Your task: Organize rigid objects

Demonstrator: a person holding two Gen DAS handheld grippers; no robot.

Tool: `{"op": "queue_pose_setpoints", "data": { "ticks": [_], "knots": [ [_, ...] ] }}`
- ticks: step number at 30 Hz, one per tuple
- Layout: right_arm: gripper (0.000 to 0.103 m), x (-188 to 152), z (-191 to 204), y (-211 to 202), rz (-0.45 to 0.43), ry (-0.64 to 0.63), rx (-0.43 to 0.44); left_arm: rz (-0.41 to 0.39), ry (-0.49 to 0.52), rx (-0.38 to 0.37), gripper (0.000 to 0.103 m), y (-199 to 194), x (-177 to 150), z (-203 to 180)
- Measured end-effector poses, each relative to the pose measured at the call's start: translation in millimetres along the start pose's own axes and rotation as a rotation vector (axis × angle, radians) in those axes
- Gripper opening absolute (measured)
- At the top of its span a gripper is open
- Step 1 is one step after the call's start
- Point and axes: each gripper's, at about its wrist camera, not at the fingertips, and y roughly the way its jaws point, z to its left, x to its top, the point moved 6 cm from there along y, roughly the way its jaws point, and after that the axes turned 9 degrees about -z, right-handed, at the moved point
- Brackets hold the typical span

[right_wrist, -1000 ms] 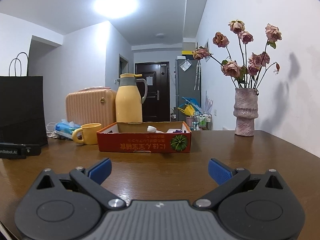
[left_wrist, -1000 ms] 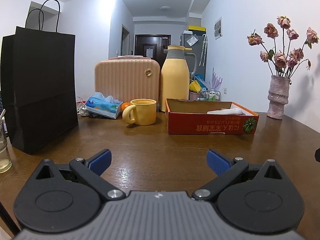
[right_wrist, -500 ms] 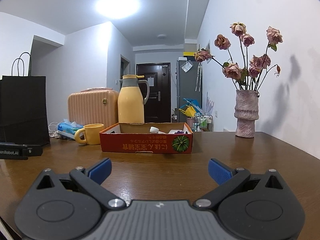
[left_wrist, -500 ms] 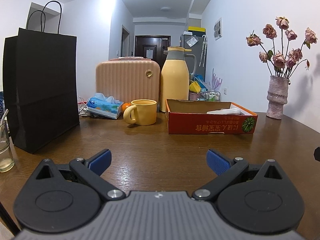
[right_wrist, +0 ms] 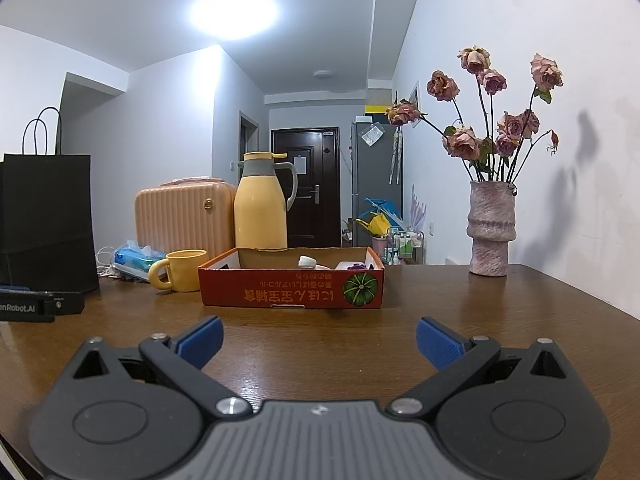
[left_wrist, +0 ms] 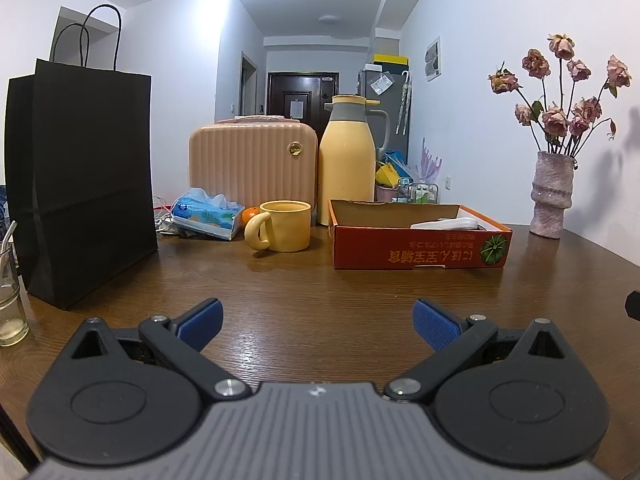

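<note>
Bare wooden table (left_wrist: 320,292) fills the near ground in both views, glossy brown with visible grain, unobstructed between the grippers and the objects farther back. Left gripper (left_wrist: 318,320) is released, its blue ribbed pads (left_wrist: 202,318) spread wide with nothing between them. Right gripper (right_wrist: 318,338) is likewise released and empty, pads apart over clear tabletop. The left gripper's black body shows at the left edge of the right wrist view.

Left margin: a clear drinking glass (left_wrist: 10,304) stands at the table's left side, with a tall matte black paper bag (left_wrist: 80,184) just behind it, rope handles upright.

Middle distance: a shallow red cardboard tray (right_wrist: 292,290), printed with a green pumpkin and inverted lettering, sits flat and centred. It holds a white elongated item (left_wrist: 444,224), a small white capped piece (right_wrist: 307,261) and something purple (right_wrist: 357,267), too small to identify. A yellow ceramic mug (left_wrist: 282,226) stands just left of the tray, handle leftward, apart from it.

Behind: a soft tissue pack (left_wrist: 208,216), an orange fruit (left_wrist: 250,213), a ribbed peach case (left_wrist: 252,166) and a yellow thermos jug (left_wrist: 348,164) with grey collar. Far right, well apart, a rough pink vase (right_wrist: 490,230) holds dried roses (right_wrist: 496,116) near the white wall.
</note>
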Motion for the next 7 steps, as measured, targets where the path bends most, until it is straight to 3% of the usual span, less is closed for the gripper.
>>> {"op": "queue_pose_setpoints", "data": {
  "ticks": [7],
  "knots": [
    [0.103, -0.3, 0.2, 0.4, 0.005, -0.001, 0.001, -0.005, -0.006, -0.007, 0.103, 0.6, 1.6, 2.4]
  ]
}}
